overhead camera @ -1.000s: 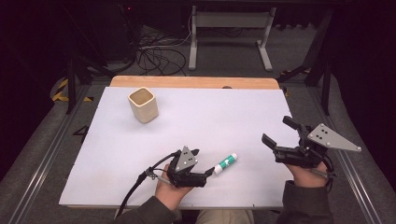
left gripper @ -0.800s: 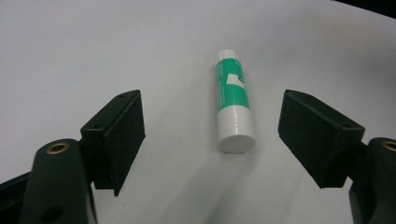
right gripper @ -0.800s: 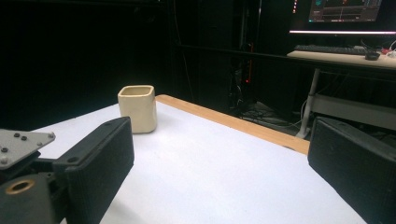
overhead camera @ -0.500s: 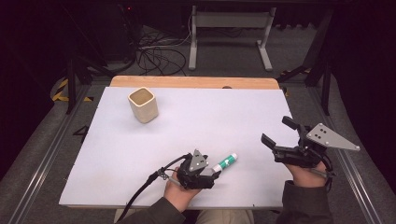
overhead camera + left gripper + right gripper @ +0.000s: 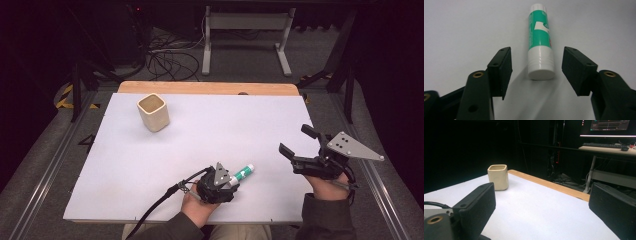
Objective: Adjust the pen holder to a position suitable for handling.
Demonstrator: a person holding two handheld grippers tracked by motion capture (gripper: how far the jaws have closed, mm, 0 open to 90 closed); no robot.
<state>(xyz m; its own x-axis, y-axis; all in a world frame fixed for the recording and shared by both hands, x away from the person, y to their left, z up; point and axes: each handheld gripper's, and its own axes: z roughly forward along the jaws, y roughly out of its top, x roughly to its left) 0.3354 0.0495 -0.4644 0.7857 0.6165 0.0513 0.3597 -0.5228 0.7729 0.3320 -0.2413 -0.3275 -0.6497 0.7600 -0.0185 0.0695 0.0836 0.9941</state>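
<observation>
A green and white glue stick [image 5: 244,173] [image 5: 539,40] lies on the white table top [image 5: 225,125] near its front edge. My left gripper [image 5: 230,181] [image 5: 536,65] is low over the stick's near, white-capped end. Its jaws have just been closing and now stand on either side of the cap, with a gap at each pad. My right gripper [image 5: 295,140] [image 5: 541,202] hovers at the table's right edge, open, with nothing between its jaws. A cream square cup [image 5: 153,112] [image 5: 497,177] stands upright at the back left.
A wooden strip [image 5: 207,88] runs along the table's far edge. Beyond it are cables [image 5: 170,57] and a metal stand [image 5: 245,30] on the floor. The left gripper's cable [image 5: 160,202] trails off the front edge.
My left gripper has moved right and down to the glue stick's near end, and its jaws have narrowed around it. The right gripper has not moved.
</observation>
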